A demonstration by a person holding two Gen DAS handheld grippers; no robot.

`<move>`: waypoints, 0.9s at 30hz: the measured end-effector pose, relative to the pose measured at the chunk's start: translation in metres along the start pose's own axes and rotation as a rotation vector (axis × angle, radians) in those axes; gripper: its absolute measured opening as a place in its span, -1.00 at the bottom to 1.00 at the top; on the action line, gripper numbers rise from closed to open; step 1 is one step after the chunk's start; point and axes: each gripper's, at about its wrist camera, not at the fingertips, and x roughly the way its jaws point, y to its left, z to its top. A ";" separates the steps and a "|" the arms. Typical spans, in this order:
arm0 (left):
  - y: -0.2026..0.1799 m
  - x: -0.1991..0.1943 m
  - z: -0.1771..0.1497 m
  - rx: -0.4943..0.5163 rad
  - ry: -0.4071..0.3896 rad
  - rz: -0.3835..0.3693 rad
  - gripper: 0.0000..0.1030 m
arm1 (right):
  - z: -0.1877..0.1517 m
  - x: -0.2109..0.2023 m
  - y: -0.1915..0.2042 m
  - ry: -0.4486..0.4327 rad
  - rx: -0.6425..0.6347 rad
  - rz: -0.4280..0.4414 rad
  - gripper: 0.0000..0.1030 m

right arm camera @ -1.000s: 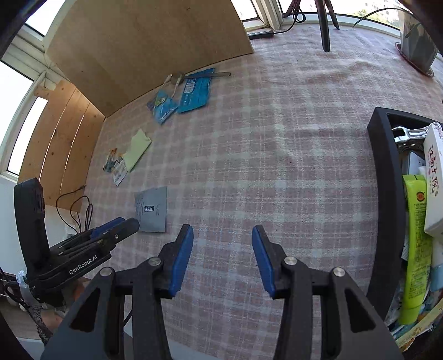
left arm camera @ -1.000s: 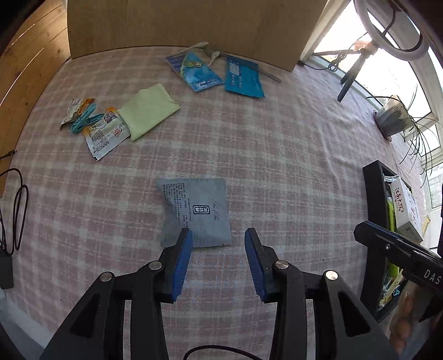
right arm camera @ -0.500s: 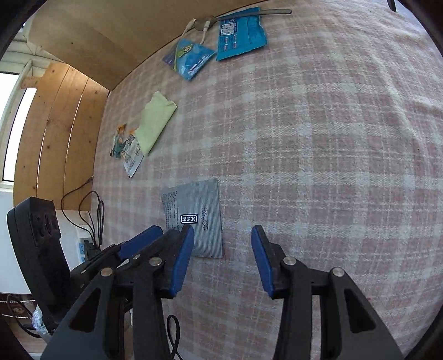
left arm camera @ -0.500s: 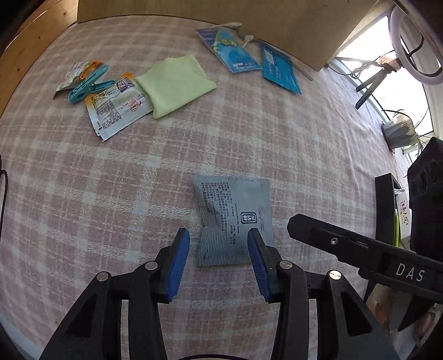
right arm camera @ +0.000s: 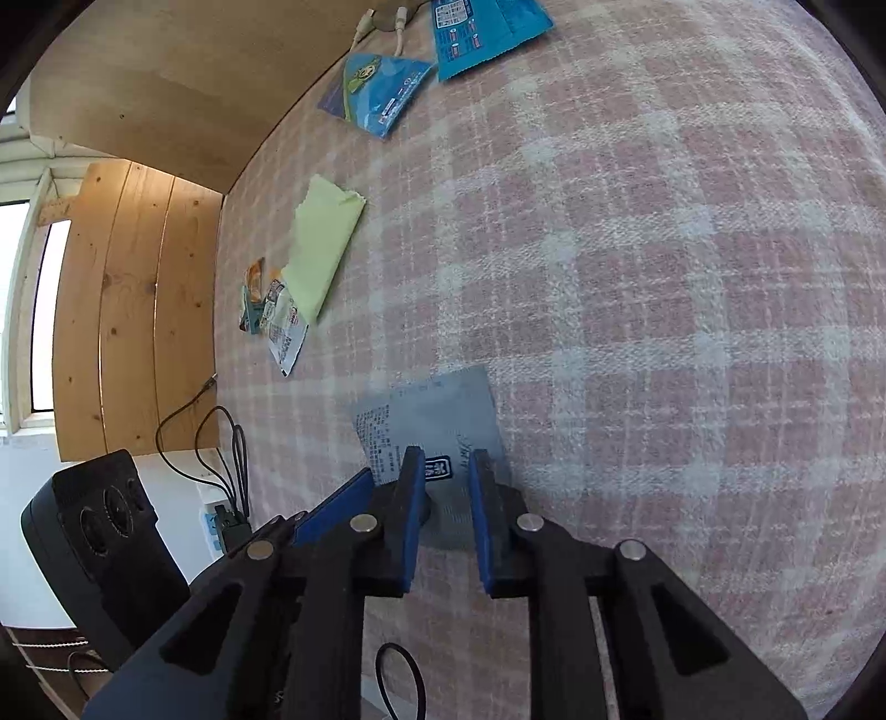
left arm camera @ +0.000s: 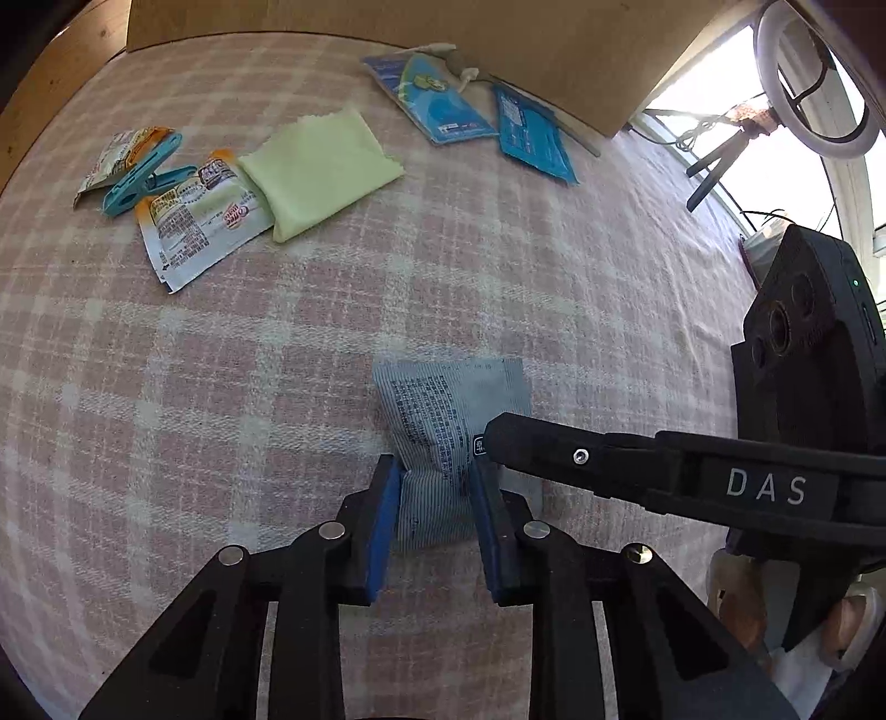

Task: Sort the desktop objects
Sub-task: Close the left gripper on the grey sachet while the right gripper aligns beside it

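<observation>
A grey printed packet (left arm camera: 443, 404) lies on the pink checked tablecloth (left arm camera: 554, 277). My left gripper (left arm camera: 434, 476) is closing on the packet's near end, and the foil bunches between the blue pads. My right gripper (right arm camera: 446, 465) is closing too, its pads set on the same packet (right arm camera: 432, 410) around the small dark label. In the left wrist view a black right finger (left arm camera: 554, 451) reaches in from the right onto the packet. In the right wrist view a blue left pad (right arm camera: 338, 498) shows at the packet's left edge.
Far left lie a yellow-green cloth (left arm camera: 321, 166), a teal clip (left arm camera: 141, 180) and a snack wrapper (left arm camera: 199, 221). Two blue packets (left arm camera: 437, 102) lie at the back by a wooden board (left arm camera: 360, 22). Cables (right arm camera: 221, 443) hang off the table's left edge.
Both grippers came down onto the grey packet and their jaws narrowed around it. The right gripper swung left, away from the black tray, to meet the left one.
</observation>
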 end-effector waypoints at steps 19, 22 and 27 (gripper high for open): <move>0.017 -0.012 -0.020 0.027 -0.074 -0.030 -0.72 | 0.000 -0.015 -0.002 -0.055 -0.080 -0.060 -0.31; 0.019 -0.014 -0.025 0.041 -0.091 -0.033 -0.74 | 0.001 -0.012 0.004 -0.063 -0.104 -0.059 -0.14; 0.018 -0.019 -0.023 0.029 -0.095 -0.045 -0.78 | -0.003 -0.007 0.018 -0.077 -0.143 -0.107 -0.06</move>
